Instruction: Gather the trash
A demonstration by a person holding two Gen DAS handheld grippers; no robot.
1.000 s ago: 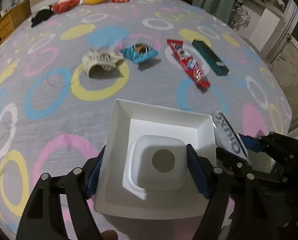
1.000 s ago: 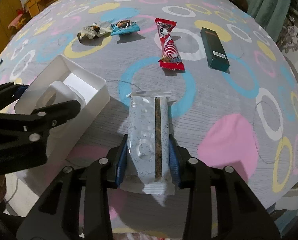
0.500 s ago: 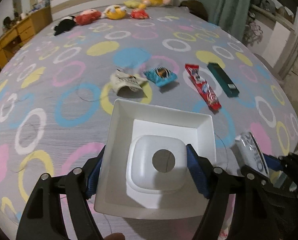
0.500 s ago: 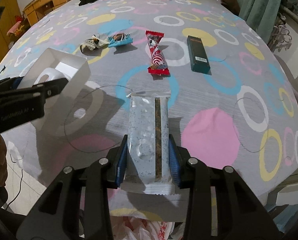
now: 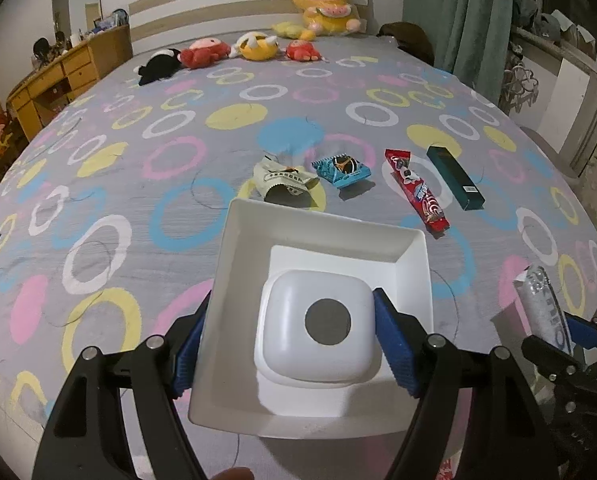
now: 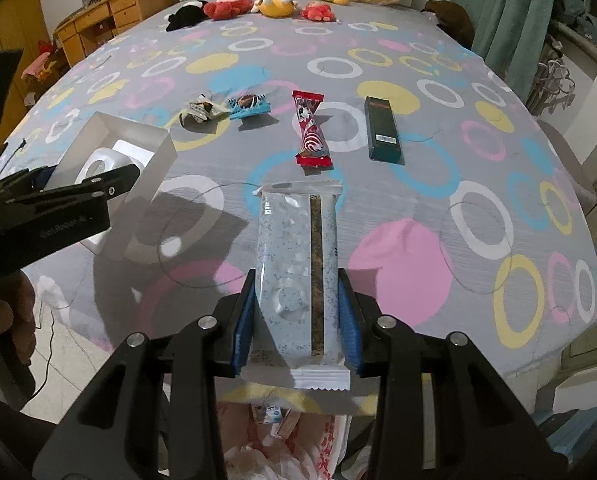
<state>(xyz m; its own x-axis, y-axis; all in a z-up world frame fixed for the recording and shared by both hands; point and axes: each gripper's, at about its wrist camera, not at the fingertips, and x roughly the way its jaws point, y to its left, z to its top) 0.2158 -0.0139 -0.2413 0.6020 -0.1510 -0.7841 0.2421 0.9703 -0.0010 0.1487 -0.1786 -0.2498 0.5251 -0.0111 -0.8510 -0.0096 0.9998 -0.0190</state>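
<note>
The left gripper (image 5: 294, 344) squeezes a white box (image 5: 314, 308) above the bed. The right gripper (image 6: 296, 320) pinches a pale-blue snack wrapper (image 6: 296, 264) above the trash bag (image 6: 282, 444). A loose pinch might drop it beside the bag.

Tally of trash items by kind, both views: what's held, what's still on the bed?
Snack wrappers and packets: 4: pale blue in the right gripper; cream, blue and red on the bed.
Dark green box: 1, on the bed.
White tray: 1, in the left gripper.
Total: 6
</note>
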